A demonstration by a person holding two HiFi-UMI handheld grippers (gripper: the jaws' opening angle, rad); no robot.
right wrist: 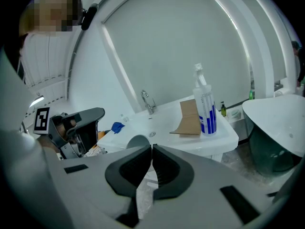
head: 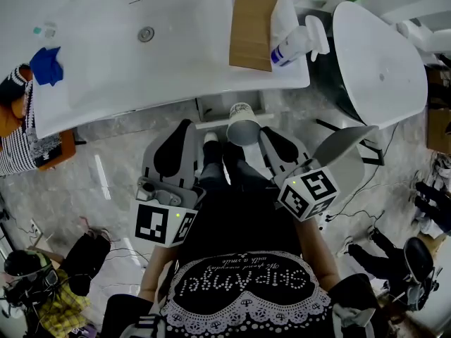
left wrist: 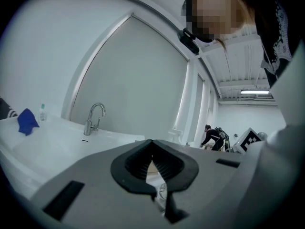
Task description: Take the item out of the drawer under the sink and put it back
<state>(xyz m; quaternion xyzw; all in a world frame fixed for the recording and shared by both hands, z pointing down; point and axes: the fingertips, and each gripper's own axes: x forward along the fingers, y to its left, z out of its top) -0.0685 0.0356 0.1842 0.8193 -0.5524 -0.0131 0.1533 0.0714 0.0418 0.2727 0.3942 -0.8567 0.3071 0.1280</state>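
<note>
White sink (head: pixel 176 69), cardboard (head: pixel 252 27), spray bottle (head: pixel 292 46), paper cup (head: pixel 243 125)

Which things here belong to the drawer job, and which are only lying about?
For the job: white paper cup, left claw, right claw, white sink counter.
Only lying about: crumpled blue cloth, flat brown cardboard sheet, white plastic spray bottle with blue label.
</note>
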